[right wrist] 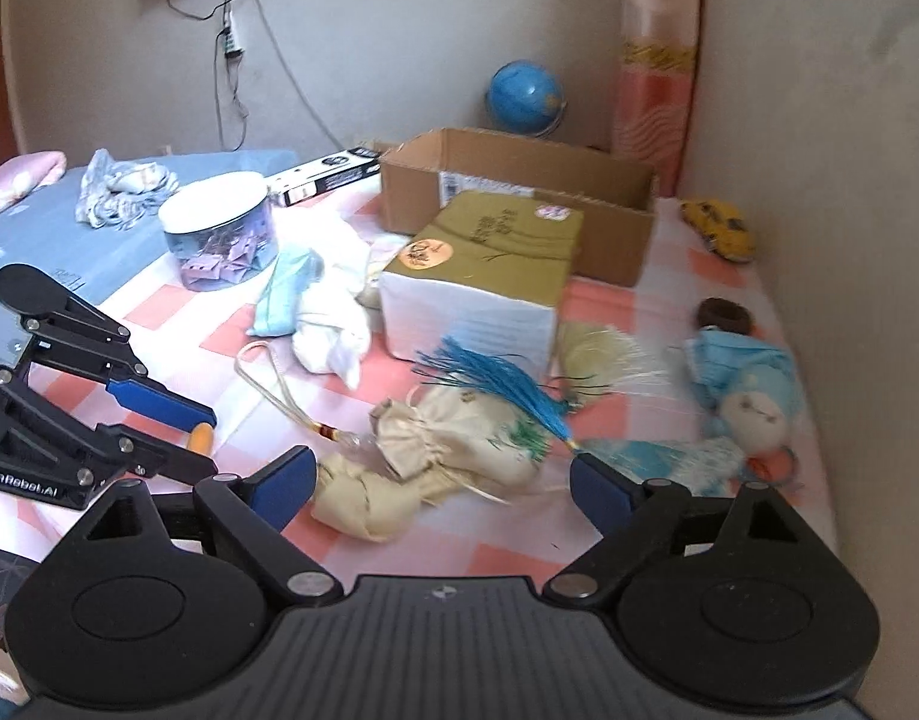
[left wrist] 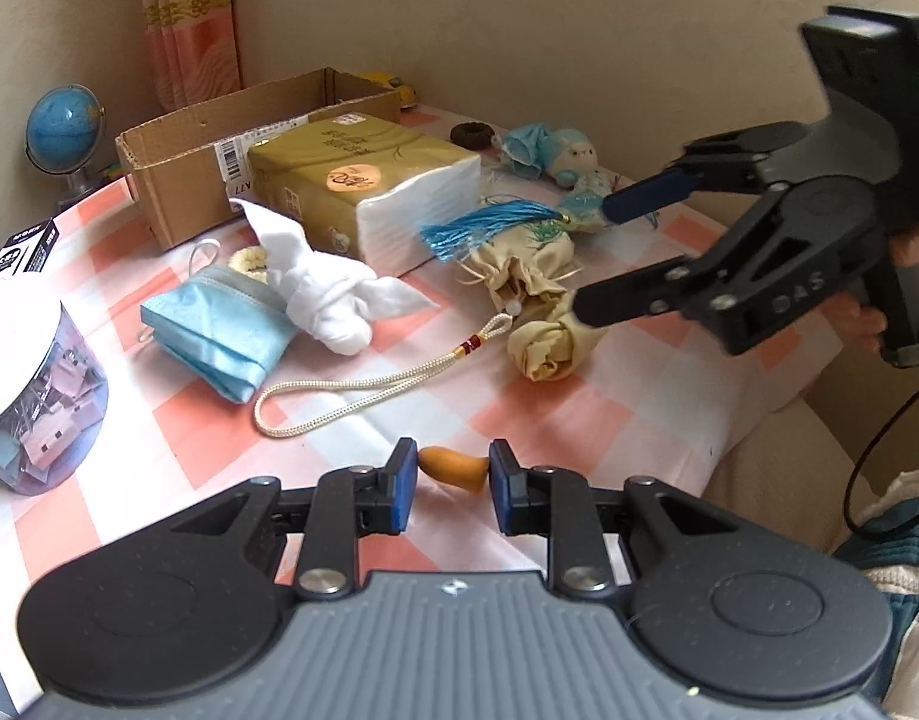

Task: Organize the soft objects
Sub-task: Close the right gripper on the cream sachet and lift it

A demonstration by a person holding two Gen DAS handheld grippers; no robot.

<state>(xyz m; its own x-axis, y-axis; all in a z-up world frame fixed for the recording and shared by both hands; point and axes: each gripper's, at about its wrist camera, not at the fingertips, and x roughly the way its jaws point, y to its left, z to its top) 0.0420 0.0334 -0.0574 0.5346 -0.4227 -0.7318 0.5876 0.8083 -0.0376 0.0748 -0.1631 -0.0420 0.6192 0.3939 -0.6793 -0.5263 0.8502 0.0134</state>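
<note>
Bounded at the far side by a beige wall (left wrist: 579, 30); checked pink-and-white tablecloth (left wrist: 519, 420) bare only in the near strip, falling off at the right edge. Crowded further in: open-topped cardboard box (left wrist: 177, 180), glossy tissue pack (left wrist: 363, 192) just beside it, pleated blue mask (left wrist: 219, 324), knotted white cloth (left wrist: 333, 294), looped braided cord (left wrist: 351, 390). Clear jar (left wrist: 33, 396) with a white lid, full of pastel clips. Left gripper (left wrist: 453, 474) clamped on a smooth orange gourd-shaped piece (left wrist: 459, 468). Right gripper (left wrist: 594, 258) spread wide over the crumpled cream drawstring pouch (left wrist: 519, 264), silky blue tassel (left wrist: 483, 225) across it, plush doll (left wrist: 573, 156) beyond.
</note>
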